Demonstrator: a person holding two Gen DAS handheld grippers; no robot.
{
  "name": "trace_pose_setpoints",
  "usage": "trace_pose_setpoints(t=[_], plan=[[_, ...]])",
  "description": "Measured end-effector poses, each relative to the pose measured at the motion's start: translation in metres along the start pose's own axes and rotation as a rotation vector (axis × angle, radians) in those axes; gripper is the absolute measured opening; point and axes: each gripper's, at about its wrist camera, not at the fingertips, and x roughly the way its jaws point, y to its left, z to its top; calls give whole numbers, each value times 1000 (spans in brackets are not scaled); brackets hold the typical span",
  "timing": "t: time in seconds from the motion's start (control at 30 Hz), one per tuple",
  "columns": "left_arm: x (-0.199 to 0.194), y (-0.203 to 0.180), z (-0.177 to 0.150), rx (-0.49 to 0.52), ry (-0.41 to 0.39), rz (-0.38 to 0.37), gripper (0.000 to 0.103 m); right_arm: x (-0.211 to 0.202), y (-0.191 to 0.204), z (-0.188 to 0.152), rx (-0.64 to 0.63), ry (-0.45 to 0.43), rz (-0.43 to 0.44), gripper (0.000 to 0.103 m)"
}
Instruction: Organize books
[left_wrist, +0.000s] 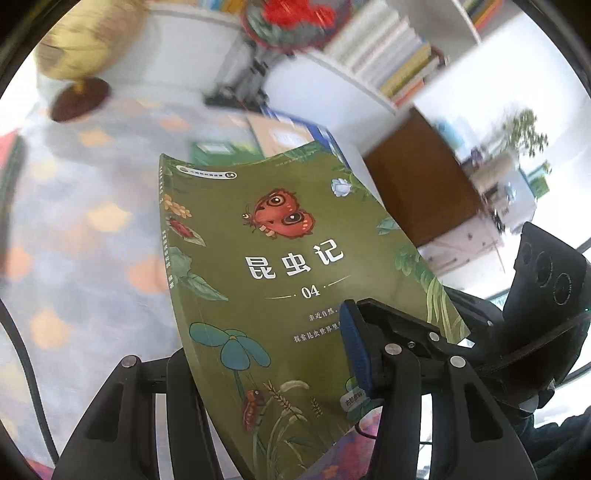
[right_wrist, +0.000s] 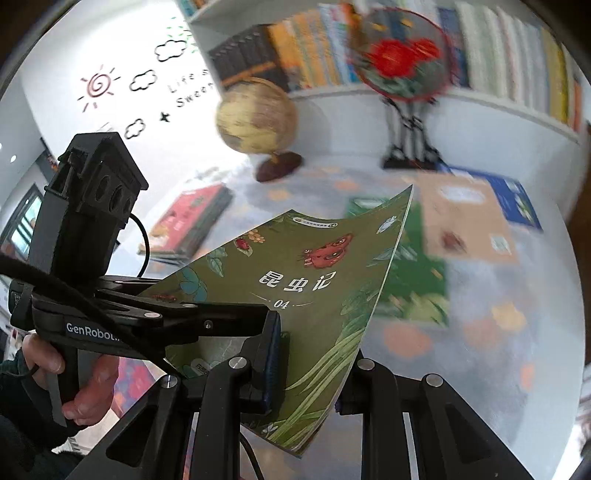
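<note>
Above the desk (right_wrist: 480, 302), clear of its patterned cloth, the green insect book (left_wrist: 295, 266) hangs in the air, pinched at its near end by both tools. The right tool (right_wrist: 306, 373) is pressed almost together on the book's lower right edge, one blue pad on the cover and the other finger behind the pages. The left tool (left_wrist: 266, 354) clamps the book from the other side, its blue pad on the cover near the bottom, its other finger under the spine side.

From both tools the book's long axis runs forward and away, its free top end toward the bookshelf (right_wrist: 406, 62), past the other books lying flat on the desk (right_wrist: 465, 221). Both tools sit equally near. The background is smeared, so which shelf gap is meant I cannot tell; the globe (right_wrist: 256, 116) and the red ornament on a stand (right_wrist: 402, 62) probably stand between.
</note>
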Motion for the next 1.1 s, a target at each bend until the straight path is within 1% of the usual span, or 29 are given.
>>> trace_pose_setpoints(t=[0.13,0.17,0.23,0.27,0.4,0.47,0.53,0.63,0.67,0.77,0.93,1.1], plan=[[-60,49,9,-23,-76,46,48,26,56,35,-48,-35,49,24],[-77,66,11,-28,-94,70,48,35,71,43,-64,-40,64,24],[-97,90,14,-31,-118,106,48,57,102,58,-87,-49,98,24],[-113,110,17,-37,-135,130,48,68,118,66,-98,-52,115,24],[-147,173,24,-74,-173,172,48,115,171,91,-132,-61,162,24],[-157,200,27,-88,-186,185,48,142,195,103,-140,-56,180,24],[-162,229,31,-106,-186,193,48,168,215,112,-134,-47,196,24],[-162,270,38,-132,-172,192,48,209,233,123,-106,-3,214,24],[-159,285,40,-140,-167,188,48,222,237,126,-98,14,214,24],[-150,316,44,-156,-150,175,48,255,245,133,-81,48,195,25],[-141,348,50,-189,-134,141,48,289,248,138,-27,76,159,25],[-134,365,54,-206,-111,123,48,305,253,144,2,90,115,25]])
